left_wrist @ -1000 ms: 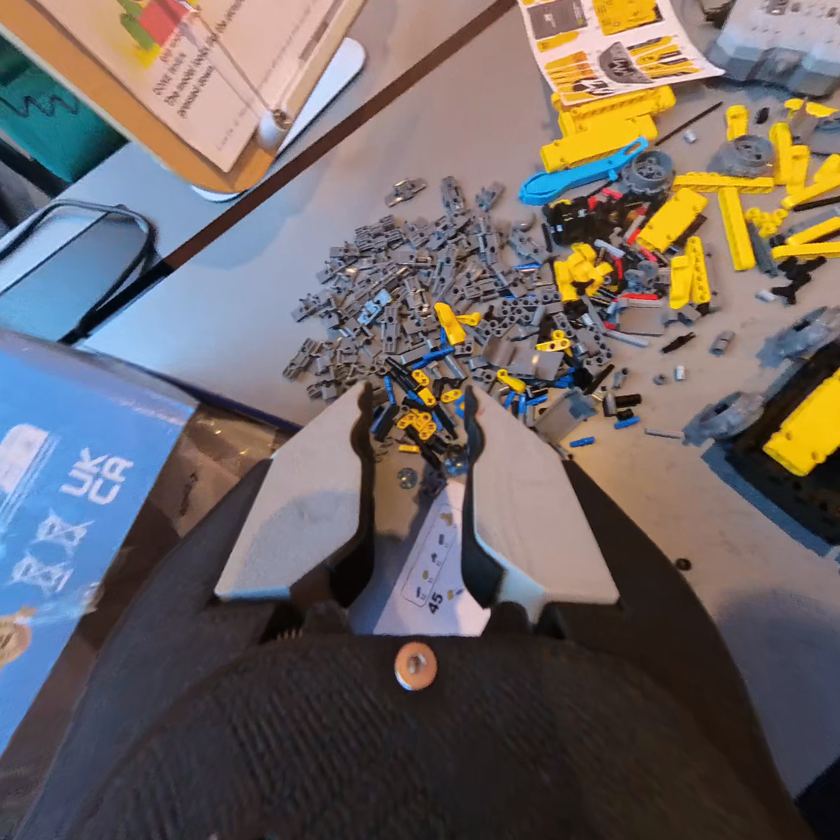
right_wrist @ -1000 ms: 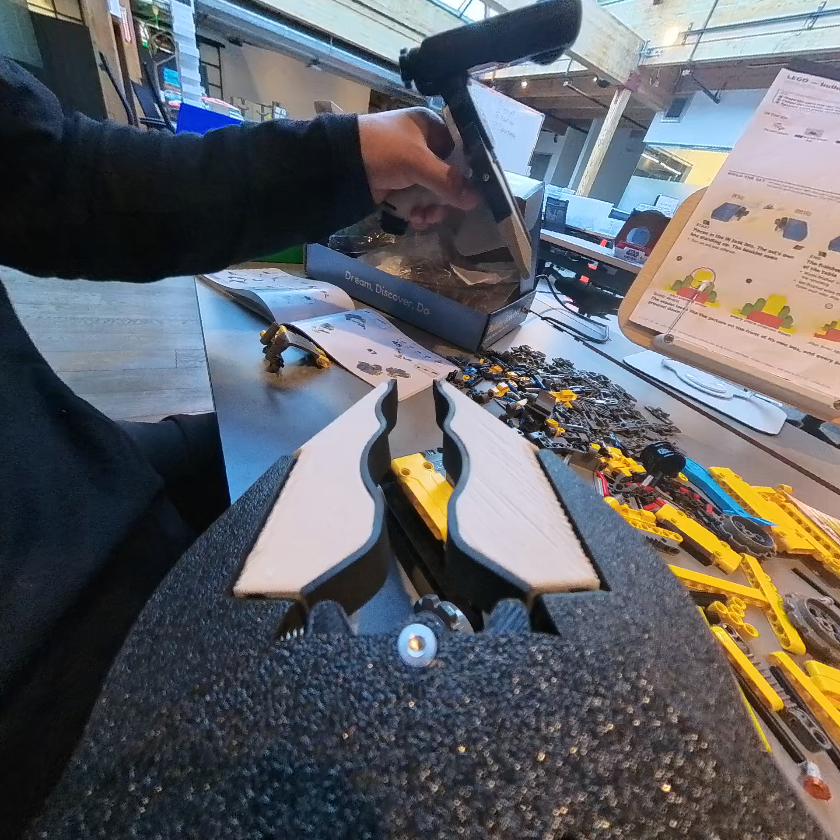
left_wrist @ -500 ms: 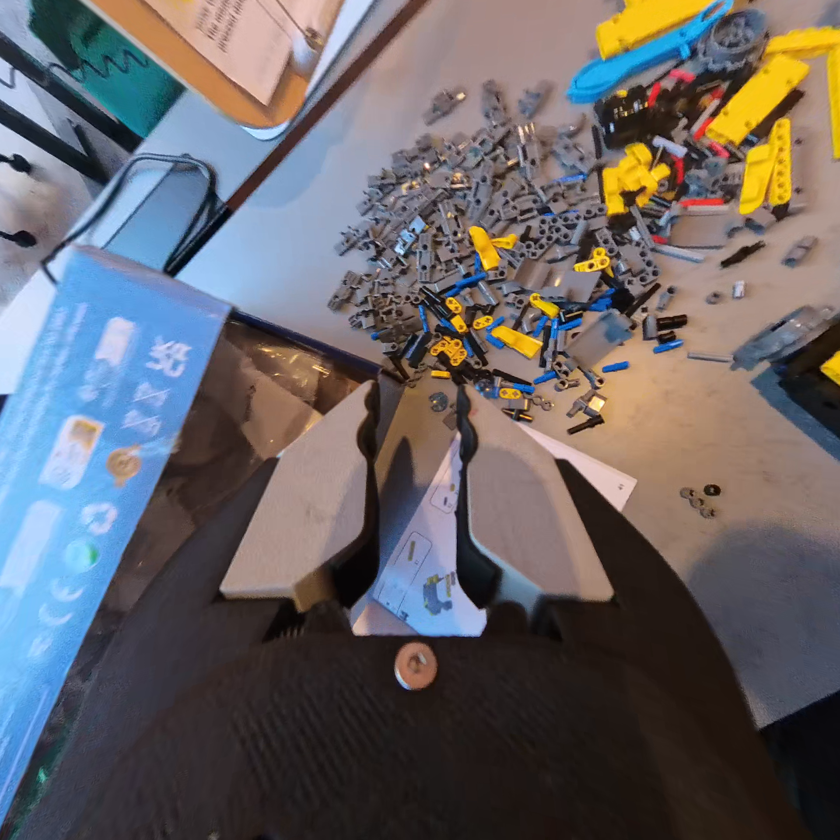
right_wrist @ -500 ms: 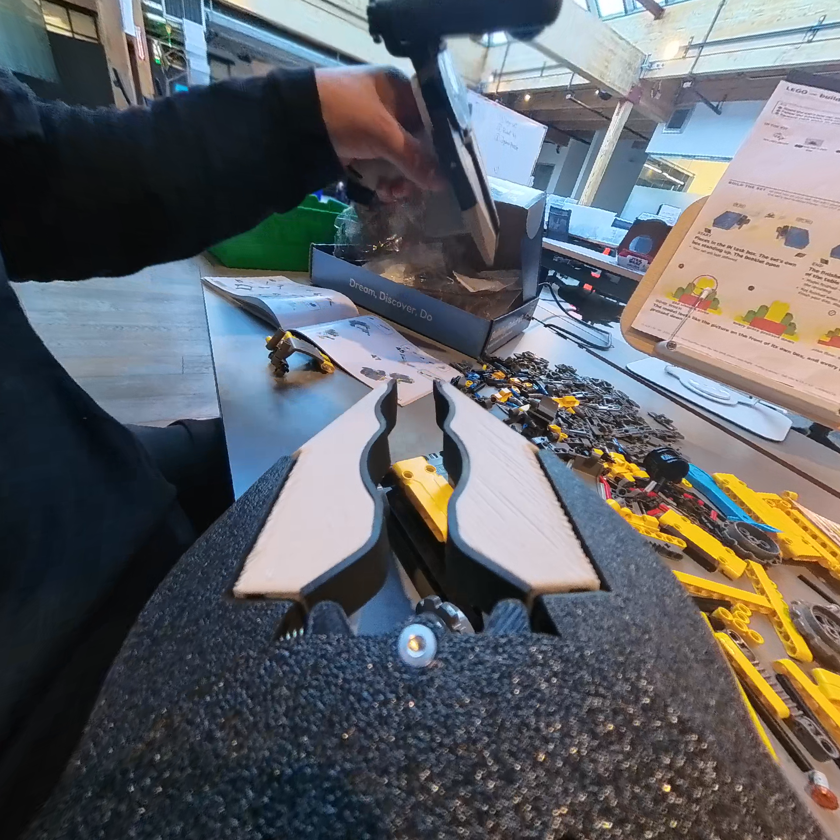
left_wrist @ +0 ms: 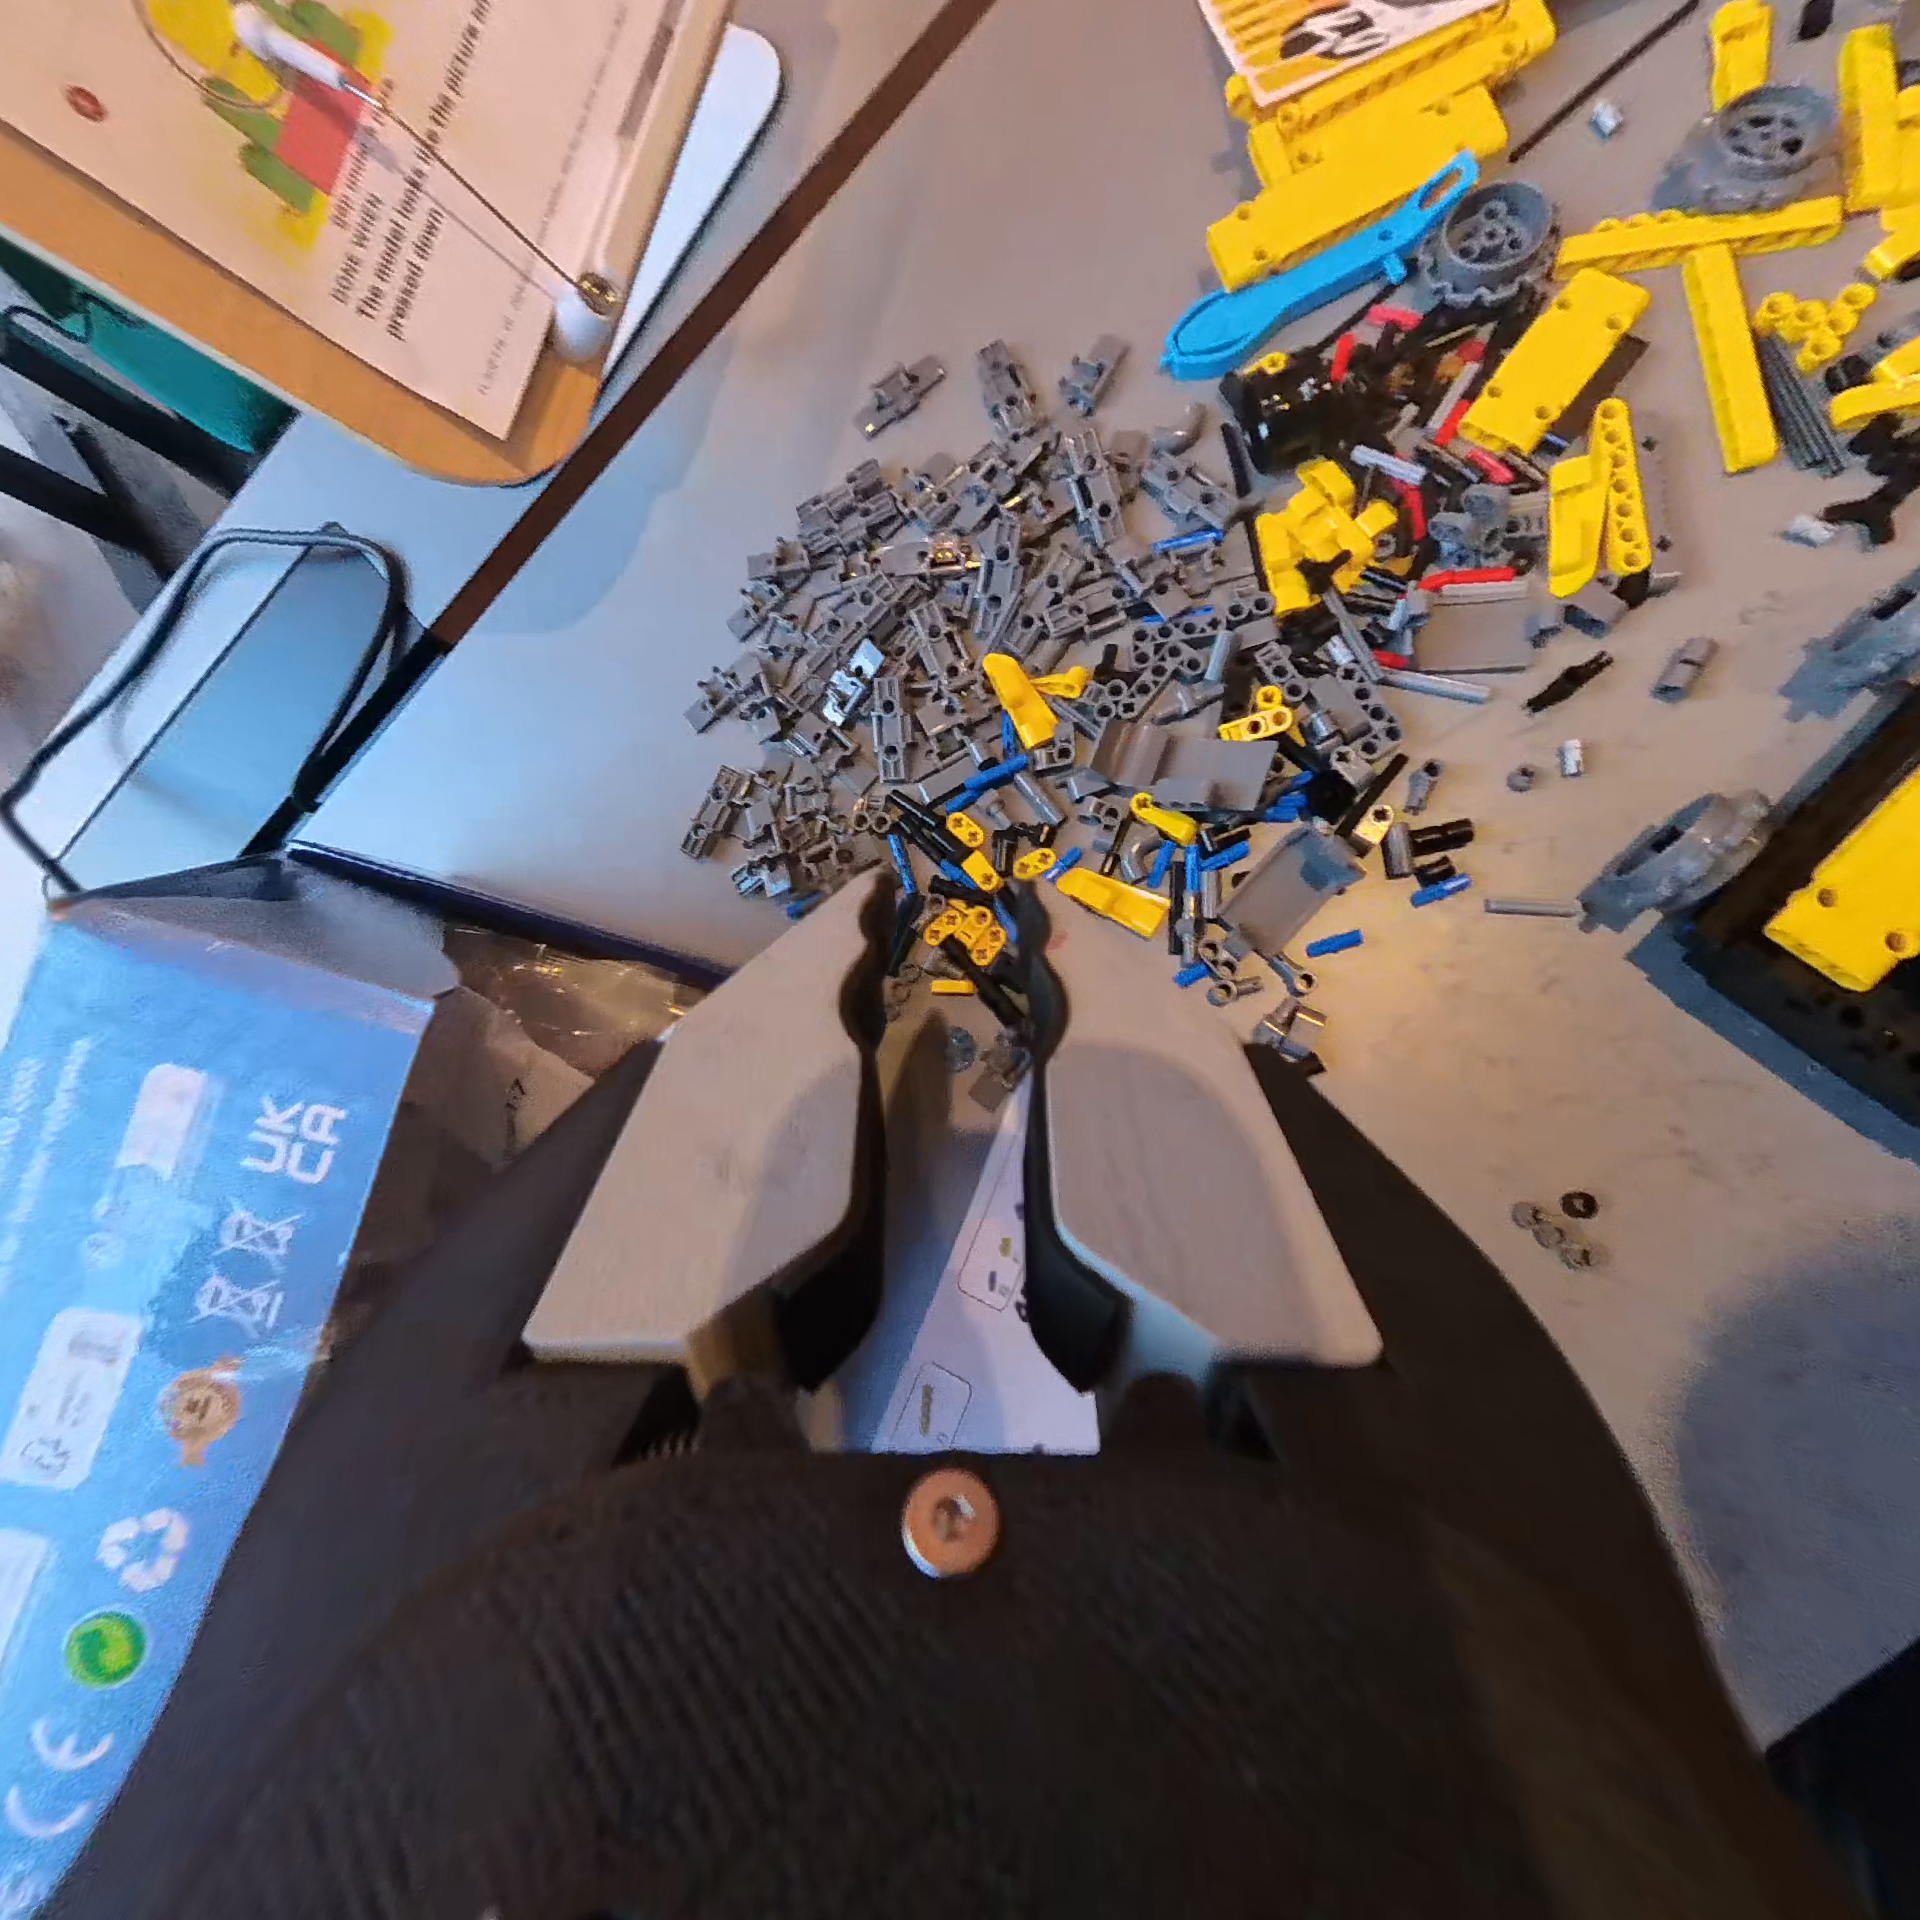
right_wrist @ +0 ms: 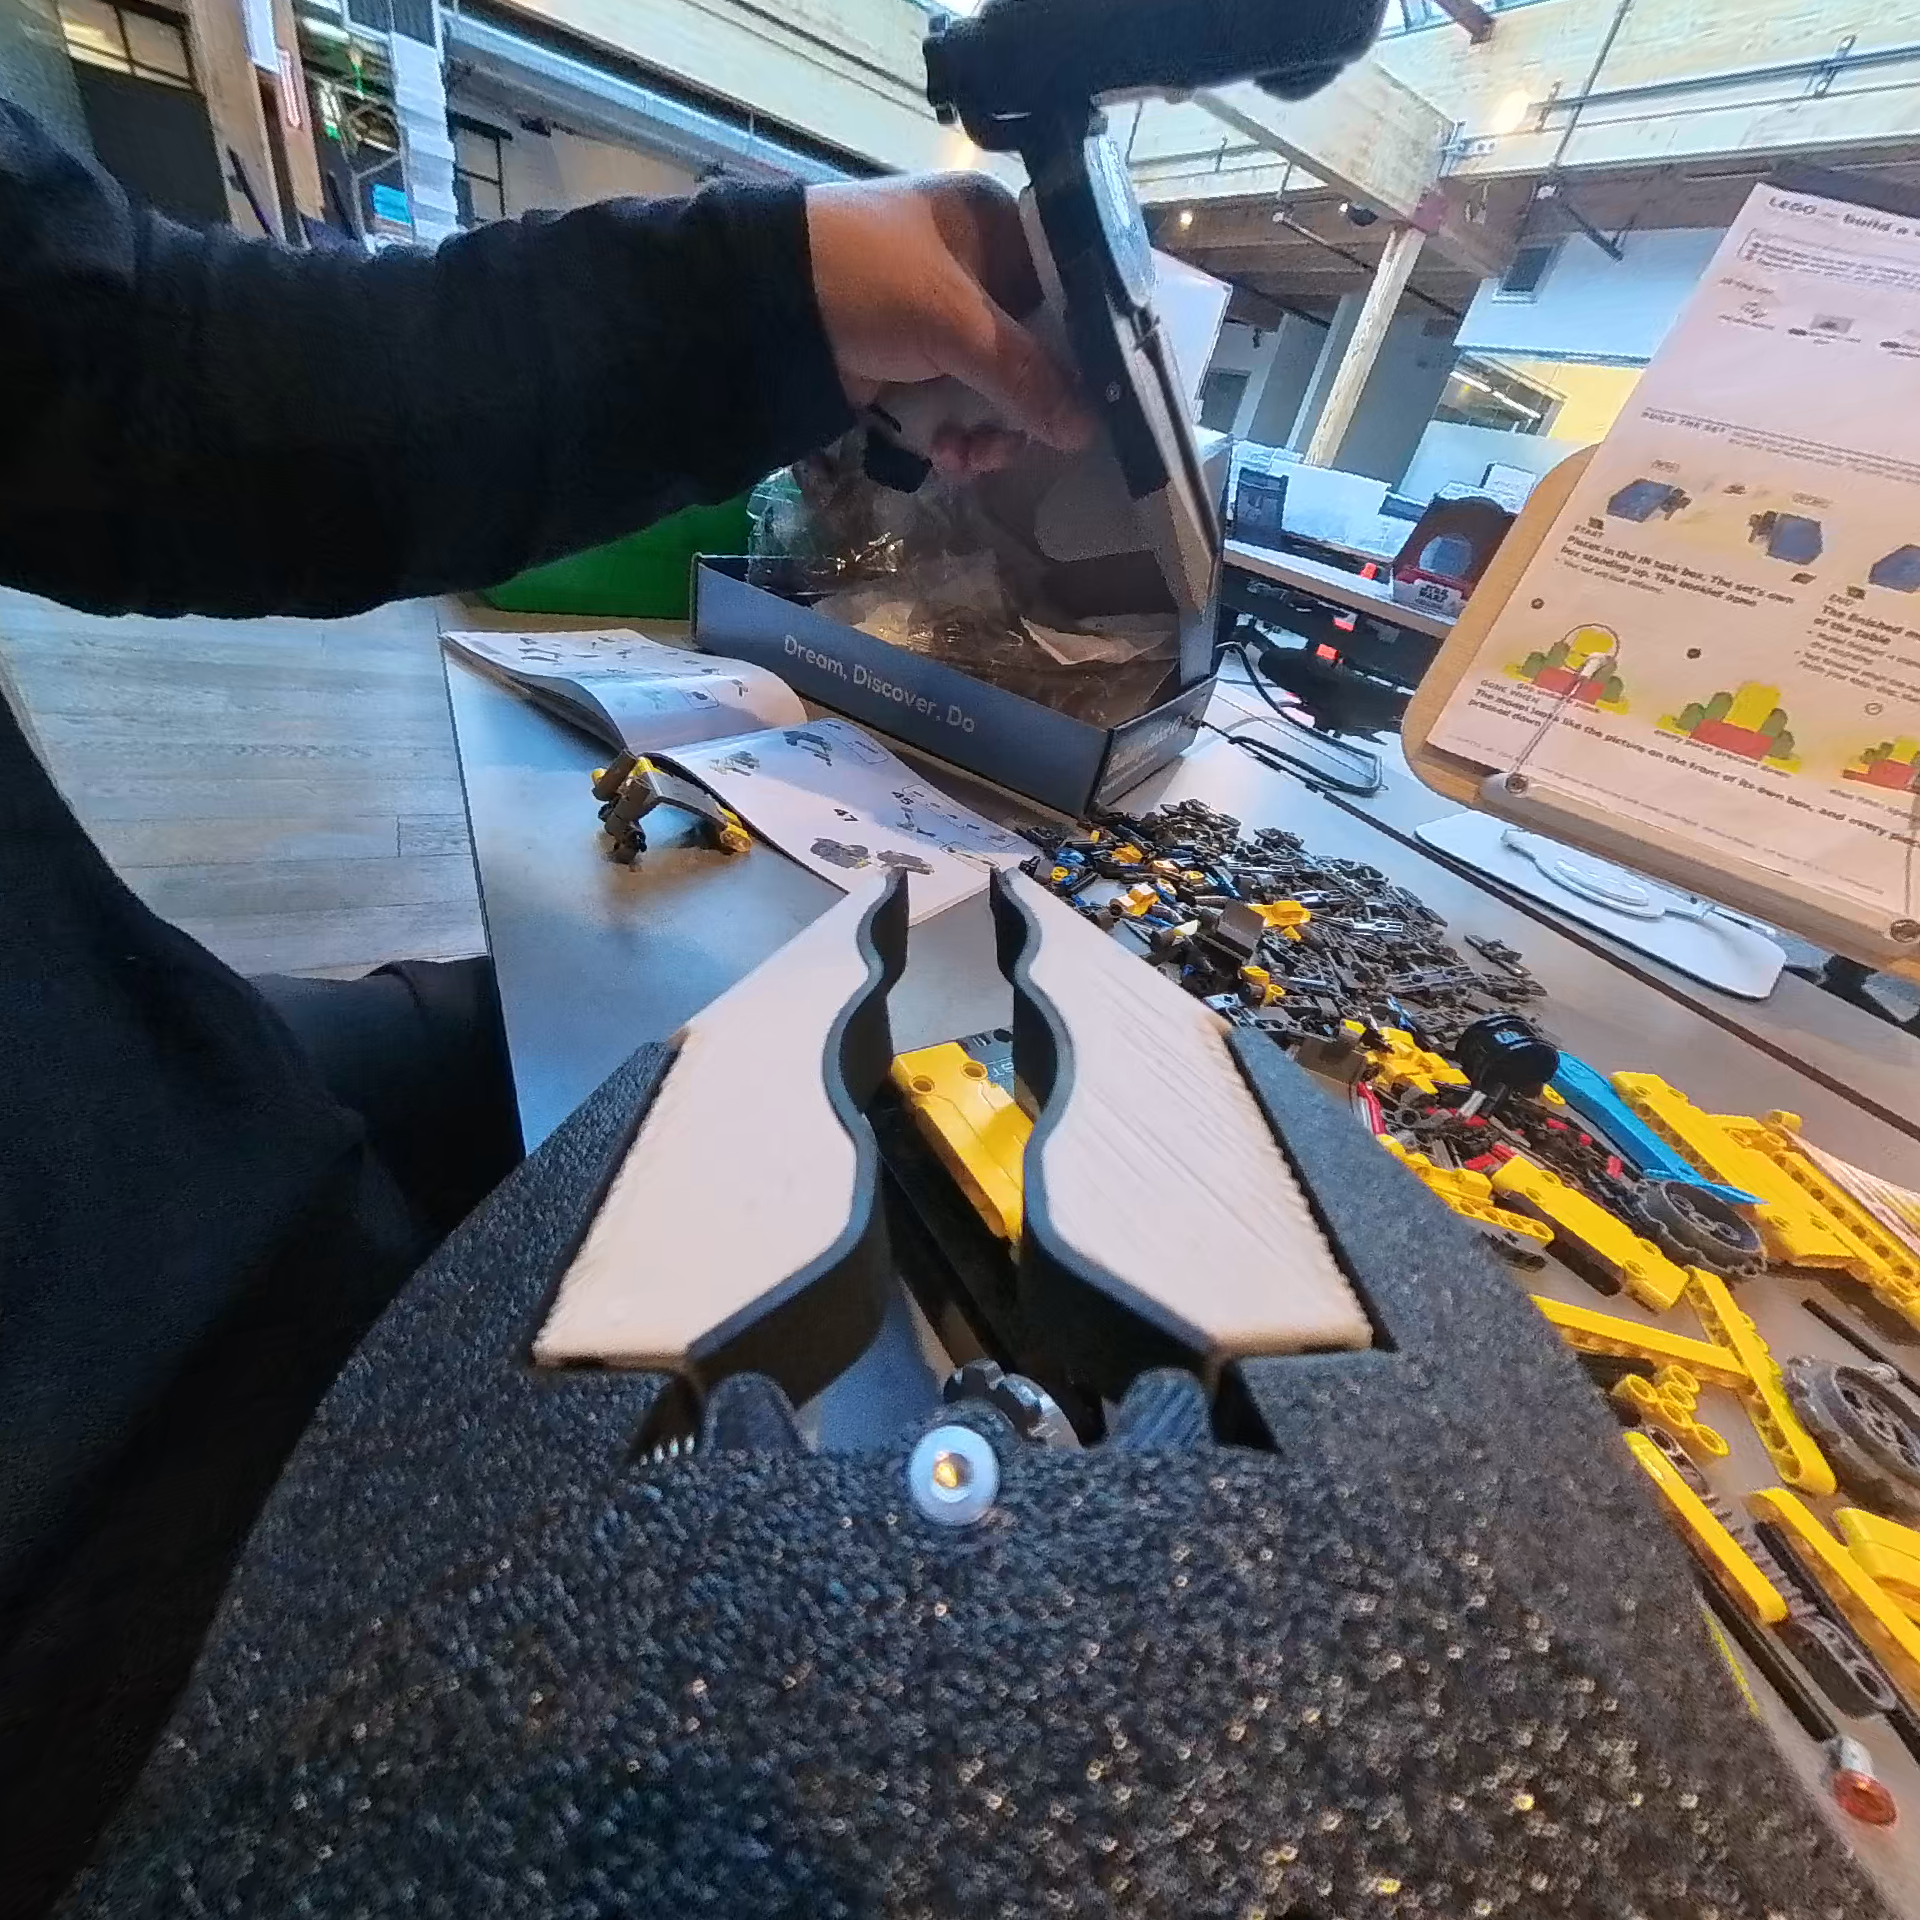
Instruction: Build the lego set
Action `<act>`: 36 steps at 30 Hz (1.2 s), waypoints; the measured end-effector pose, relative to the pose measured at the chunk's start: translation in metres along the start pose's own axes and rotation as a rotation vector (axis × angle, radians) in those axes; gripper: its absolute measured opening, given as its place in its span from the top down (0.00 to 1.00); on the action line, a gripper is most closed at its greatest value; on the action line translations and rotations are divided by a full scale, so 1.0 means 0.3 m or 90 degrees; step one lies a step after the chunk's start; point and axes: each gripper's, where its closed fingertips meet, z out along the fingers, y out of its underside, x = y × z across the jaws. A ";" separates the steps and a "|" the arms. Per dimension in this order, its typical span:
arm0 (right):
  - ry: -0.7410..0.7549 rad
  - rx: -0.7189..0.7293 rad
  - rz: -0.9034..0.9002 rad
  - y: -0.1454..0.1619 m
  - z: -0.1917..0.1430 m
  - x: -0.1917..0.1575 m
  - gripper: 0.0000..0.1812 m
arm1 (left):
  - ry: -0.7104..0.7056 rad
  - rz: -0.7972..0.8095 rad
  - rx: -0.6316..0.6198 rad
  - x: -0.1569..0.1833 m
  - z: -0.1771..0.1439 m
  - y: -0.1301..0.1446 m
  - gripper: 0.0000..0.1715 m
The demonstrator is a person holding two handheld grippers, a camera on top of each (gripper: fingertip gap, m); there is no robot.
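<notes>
Left wrist view shows left gripper [left_wrist: 956, 914] raised over the brick pile [left_wrist: 1039, 707], fingers slightly apart, empty; right gripper [right_wrist: 945, 904], narrowly parted, hovers empty above a yellow model [right_wrist: 961, 1112] on the table [right_wrist: 623, 956]

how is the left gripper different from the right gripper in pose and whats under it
The left gripper points steeply down from above the table, over small yellow, blue and black pieces at the edge of the grey pile. The right gripper sits low and nearly level, with a yellow beam beneath its fingers. Both are open and hold nothing.
</notes>
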 end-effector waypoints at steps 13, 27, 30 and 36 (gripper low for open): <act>-0.009 -0.002 0.003 0.001 0.002 -0.006 0.91 | 0.070 0.024 0.003 0.103 0.054 -0.037 0.87; -0.009 0.003 0.003 -0.003 0.000 -0.008 0.91 | 0.250 0.090 0.026 0.387 0.252 -0.328 0.85; -0.004 0.004 -0.001 -0.004 -0.002 -0.007 0.91 | 0.322 0.204 0.025 0.574 0.360 -0.435 0.93; -0.006 0.010 -0.001 -0.008 -0.005 -0.009 0.92 | 0.350 0.322 -0.066 0.720 0.605 -0.457 1.00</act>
